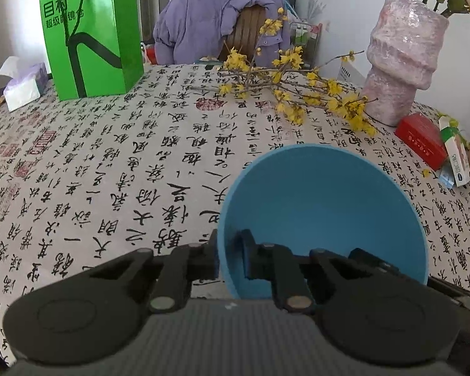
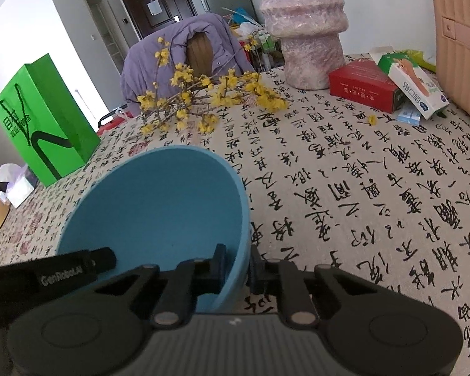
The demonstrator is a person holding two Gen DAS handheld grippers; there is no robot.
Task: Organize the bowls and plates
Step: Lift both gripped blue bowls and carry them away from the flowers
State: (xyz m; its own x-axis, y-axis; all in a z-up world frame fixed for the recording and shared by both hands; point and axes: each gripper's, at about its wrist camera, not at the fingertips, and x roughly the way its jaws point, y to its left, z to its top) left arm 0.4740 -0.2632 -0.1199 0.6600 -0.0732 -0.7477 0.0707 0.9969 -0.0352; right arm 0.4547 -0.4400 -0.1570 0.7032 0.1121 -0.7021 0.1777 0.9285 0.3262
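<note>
A blue bowl (image 1: 322, 213) is held over the table covered with a calligraphy cloth (image 1: 109, 163). My left gripper (image 1: 230, 260) is shut on the bowl's left rim, one finger inside and one outside. The same blue bowl (image 2: 159, 213) shows in the right wrist view, where my right gripper (image 2: 238, 269) is shut on its right rim. The left gripper's body (image 2: 47, 272) reaches in at the bowl's left edge. No plates are in view.
A green paper bag (image 1: 91, 34) and a tissue box (image 1: 22, 84) stand at the far left. Yellow flower branches (image 1: 291, 91) lie before a pink vase (image 1: 401, 59). A red box (image 1: 421, 139) and white cartons (image 2: 416, 87) lie at the right. A chair with a purple jacket (image 1: 216, 18) stands behind.
</note>
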